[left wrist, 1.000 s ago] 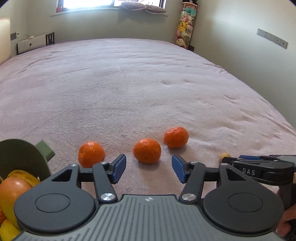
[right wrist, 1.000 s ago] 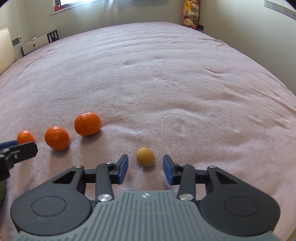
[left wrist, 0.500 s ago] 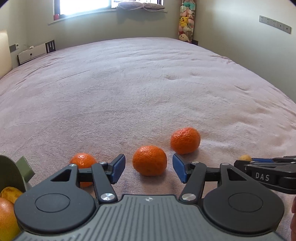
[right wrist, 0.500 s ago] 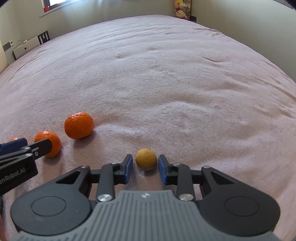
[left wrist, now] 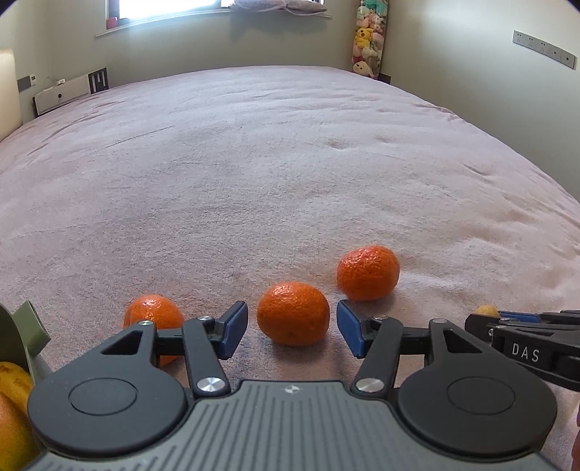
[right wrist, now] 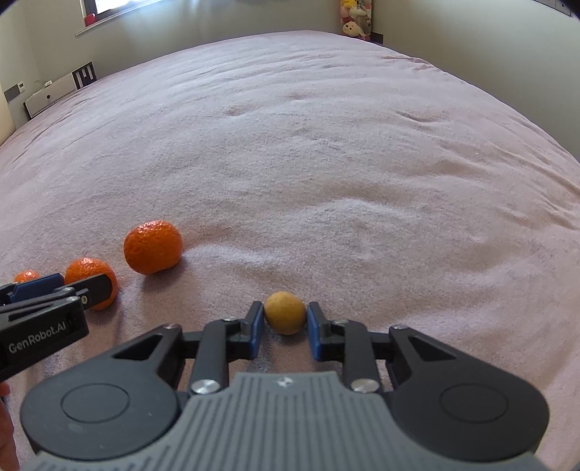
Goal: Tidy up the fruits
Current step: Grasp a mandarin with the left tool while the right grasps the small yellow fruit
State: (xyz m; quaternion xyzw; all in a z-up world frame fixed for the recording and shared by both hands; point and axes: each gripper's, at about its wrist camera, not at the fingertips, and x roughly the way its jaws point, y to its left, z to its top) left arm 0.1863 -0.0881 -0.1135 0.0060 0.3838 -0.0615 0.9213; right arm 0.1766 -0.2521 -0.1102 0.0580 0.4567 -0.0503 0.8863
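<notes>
Right tool [right wrist: 285, 320] pinches a small, light, firm yellow fruit [right wrist: 284, 312] at its sides; left tool [left wrist: 292, 328], jaws closing, straddles a soft-skinned mandarin [left wrist: 293, 312] untouched.

Wide bed [left wrist: 275, 174] under a pinkish plush blanket, pale green walls [left wrist: 453, 43], bright window [left wrist: 170, 7], hanging stuffed toys [left wrist: 368, 47] in the corner

Three round orange mandarins [left wrist: 293, 313] lie in a row on the pink plush bed [left wrist: 290, 163]; a small round yellow fruit [right wrist: 285, 313] sits to their right.

Daylight from window [left wrist: 174, 9], glare there; soft shadows; fisheye-bent edges.
</notes>
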